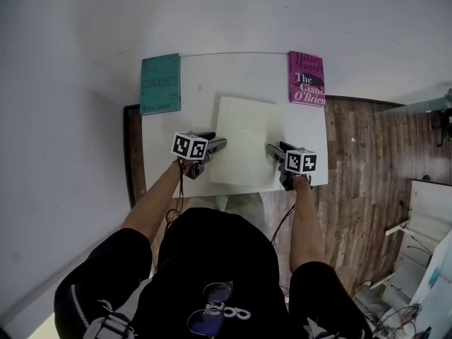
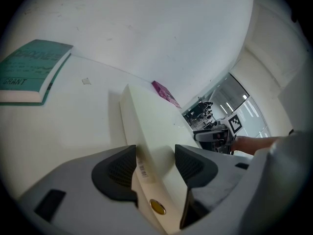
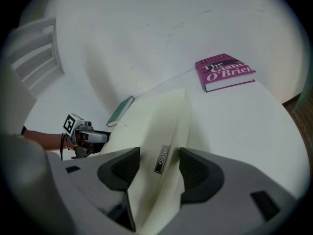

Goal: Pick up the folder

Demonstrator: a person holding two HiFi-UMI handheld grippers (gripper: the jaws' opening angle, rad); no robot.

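We held a flat cream-coloured plastic folder (image 1: 244,140) between our two tools over the middle of the white rectangular table (image 1: 198,73). The left gripper (image 1: 220,144) was clamped on the folder's left edge. In the left gripper view its dark ribbed pads (image 2: 117,169) pressed the cream cover from both sides, just above a small brass-coloured stud and a barcode sticker on the spine. The right gripper (image 1: 272,149) was clenched on the opposite edge, and in the right gripper view its jaws pinched the folder on either side of a small silver label plate.

From the head view the folder lay roughly level, its near edge close to the front edge of the table. In the left gripper view a soft shadow fell on the tabletop beside it, but we could not tell for certain whether the folder touched the surface.

A teal paperback book (image 1: 159,83) lay at the table's far left corner, and a magenta hardcover book (image 1: 306,78) lay at the far right corner, both well apart from the folder. Dark wooden plank flooring (image 1: 353,154) showed to the right of the table.
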